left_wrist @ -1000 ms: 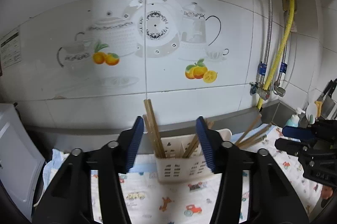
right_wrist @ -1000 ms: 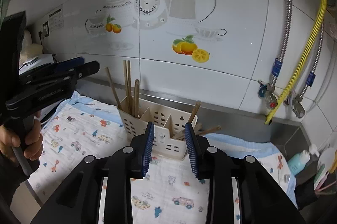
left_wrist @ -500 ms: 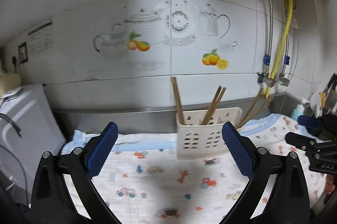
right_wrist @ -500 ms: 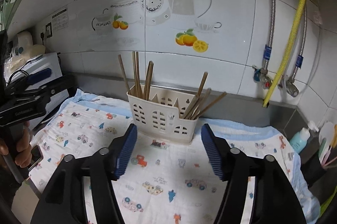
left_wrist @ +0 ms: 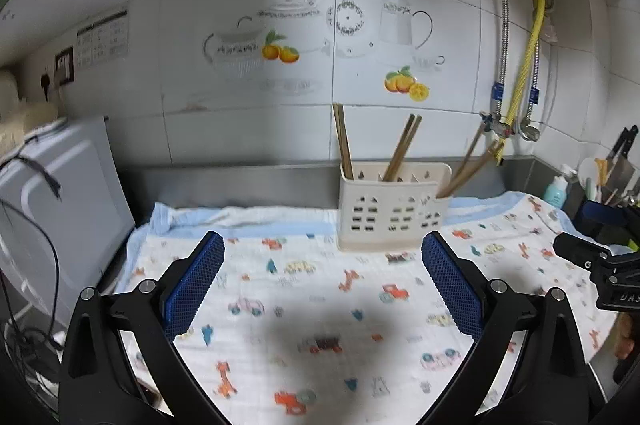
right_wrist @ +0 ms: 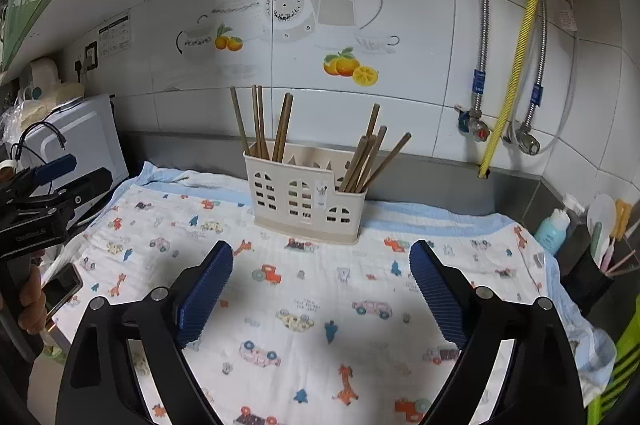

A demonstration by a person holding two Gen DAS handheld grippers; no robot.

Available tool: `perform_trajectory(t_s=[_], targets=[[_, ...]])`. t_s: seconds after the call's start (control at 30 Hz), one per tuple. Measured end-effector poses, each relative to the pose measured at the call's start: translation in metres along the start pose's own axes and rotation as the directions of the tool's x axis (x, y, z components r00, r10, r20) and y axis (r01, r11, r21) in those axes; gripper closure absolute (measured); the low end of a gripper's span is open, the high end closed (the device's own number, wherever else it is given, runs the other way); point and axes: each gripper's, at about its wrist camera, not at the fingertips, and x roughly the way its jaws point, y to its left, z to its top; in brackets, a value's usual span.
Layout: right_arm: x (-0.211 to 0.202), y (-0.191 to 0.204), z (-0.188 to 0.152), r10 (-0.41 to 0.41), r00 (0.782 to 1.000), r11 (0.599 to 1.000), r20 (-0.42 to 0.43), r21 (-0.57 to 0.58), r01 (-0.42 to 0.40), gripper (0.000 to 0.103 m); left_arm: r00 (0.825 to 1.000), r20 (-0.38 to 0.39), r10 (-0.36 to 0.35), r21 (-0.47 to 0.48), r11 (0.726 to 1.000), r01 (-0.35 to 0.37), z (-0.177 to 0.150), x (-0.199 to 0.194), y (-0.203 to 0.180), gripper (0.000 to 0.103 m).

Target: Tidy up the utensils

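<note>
A cream slotted utensil holder (left_wrist: 392, 213) (right_wrist: 304, 201) stands on a cartoon-print cloth (left_wrist: 320, 309) (right_wrist: 320, 309) near the back wall. Wooden chopsticks (left_wrist: 342, 141) (right_wrist: 260, 121) stick up from its left compartment, and more chopsticks (right_wrist: 368, 161) lean in its right end. My left gripper (left_wrist: 320, 241) is open wide and empty, well short of the holder. My right gripper (right_wrist: 321, 249) has its jaws opening, nothing between them, also short of the holder. Each gripper shows at the edge of the other's view: the right gripper (left_wrist: 588, 231) and the left gripper (right_wrist: 76, 173).
A white appliance (left_wrist: 60, 205) (right_wrist: 80, 133) with cables stands at the left. A blue bottle (right_wrist: 554, 227) and a dark cup of utensils (right_wrist: 592, 277) sit at the right. Pipes and a yellow hose (right_wrist: 516, 65) run down the tiled wall. A hand (right_wrist: 30, 305) grips the left handle.
Both grippers have drawn back from the holder and sunk lower. Their jaws have spread from narrow to wide. The holder and chopsticks stay put.
</note>
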Motion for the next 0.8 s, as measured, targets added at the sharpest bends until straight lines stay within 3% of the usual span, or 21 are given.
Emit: perform_trajectory(t_s=[0.43, 0.8], targets=[[-0.021, 0.013, -0.034, -0.012, 1.000, 1.000, 0.008, 0.029, 0.012, 0.011, 0.999, -0.011, 0.039, 0.008, 0.999, -0.039, -0.029, -0.027, 0.006, 0.005], [-0.038, 0.018, -0.048, -0.016, 1.000, 0.998, 0.018, 0.053, 0.015, 0.010, 0.999, -0.025, 0.021, 0.011, 1.000, -0.021, -0.045, -0.043, 0.007, 0.005]])
